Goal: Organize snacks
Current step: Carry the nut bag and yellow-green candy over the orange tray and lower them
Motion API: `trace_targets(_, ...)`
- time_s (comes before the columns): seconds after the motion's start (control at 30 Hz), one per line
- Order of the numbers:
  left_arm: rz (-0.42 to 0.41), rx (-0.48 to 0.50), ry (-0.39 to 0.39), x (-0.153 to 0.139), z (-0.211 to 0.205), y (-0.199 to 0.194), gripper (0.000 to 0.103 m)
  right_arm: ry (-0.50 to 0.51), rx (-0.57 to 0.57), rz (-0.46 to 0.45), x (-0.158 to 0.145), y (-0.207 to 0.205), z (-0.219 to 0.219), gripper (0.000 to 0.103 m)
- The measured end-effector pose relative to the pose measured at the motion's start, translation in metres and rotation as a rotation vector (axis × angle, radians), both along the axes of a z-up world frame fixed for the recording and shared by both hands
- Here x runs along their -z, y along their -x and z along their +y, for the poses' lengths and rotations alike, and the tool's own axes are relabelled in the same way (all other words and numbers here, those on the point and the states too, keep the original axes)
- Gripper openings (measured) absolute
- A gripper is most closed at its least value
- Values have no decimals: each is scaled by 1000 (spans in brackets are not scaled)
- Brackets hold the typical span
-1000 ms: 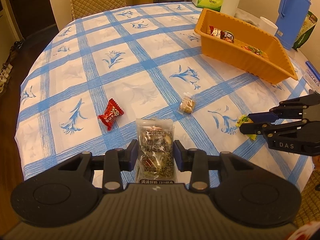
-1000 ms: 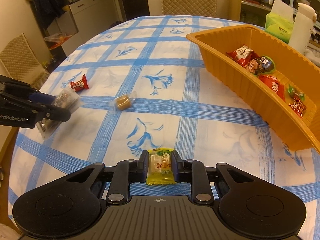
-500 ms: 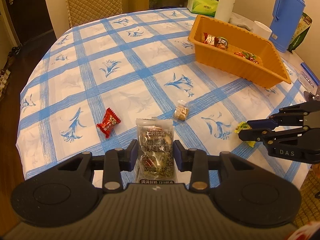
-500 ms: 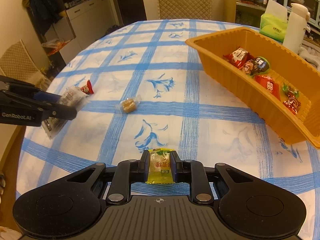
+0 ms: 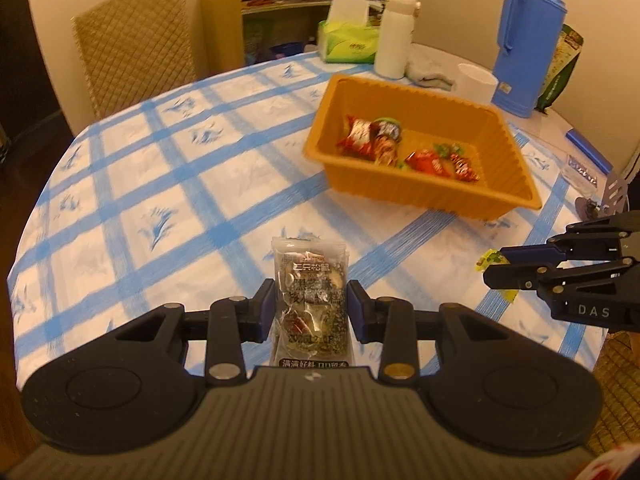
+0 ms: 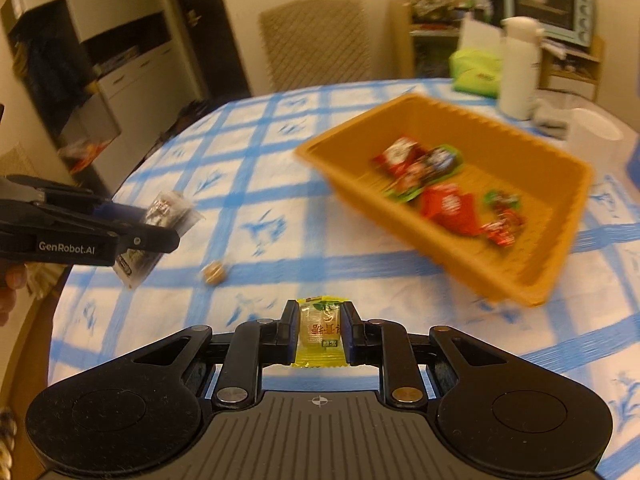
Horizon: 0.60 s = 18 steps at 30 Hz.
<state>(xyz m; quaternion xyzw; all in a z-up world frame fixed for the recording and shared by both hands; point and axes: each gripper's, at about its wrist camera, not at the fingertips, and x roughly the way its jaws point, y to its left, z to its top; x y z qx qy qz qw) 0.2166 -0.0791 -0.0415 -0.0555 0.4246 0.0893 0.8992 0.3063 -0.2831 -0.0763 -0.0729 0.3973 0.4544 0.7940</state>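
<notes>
My left gripper is shut on a clear packet of dark seed snack, held above the blue-checked tablecloth. In the right wrist view that left gripper and its snack packet hang at the left. My right gripper is shut on a small yellow candy; the right gripper shows at the right edge of the left wrist view, the yellow candy peeking out. The orange tray holds several wrapped candies. A small brown candy lies on the cloth.
Behind the tray stand a white bottle, a green tissue box, a white cup and a blue thermos. A quilted chair is at the far side. The table's near edge runs close below both grippers.
Both grippers have risen with their snacks and swung toward the orange tray, which now sits nearer the middle of both views. The red candy has left the left wrist view.
</notes>
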Motion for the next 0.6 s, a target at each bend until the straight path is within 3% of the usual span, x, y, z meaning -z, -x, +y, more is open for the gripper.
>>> trace_targets(0.33, -64, 128, -20, -17, -30, -88, 34, -60, 153, -29, -24, -64, -33, 22)
trace_targets(0.6, -68, 196, 3, -15, -46, -162, 34, -90, 235, -15, -22, -118, -41, 22)
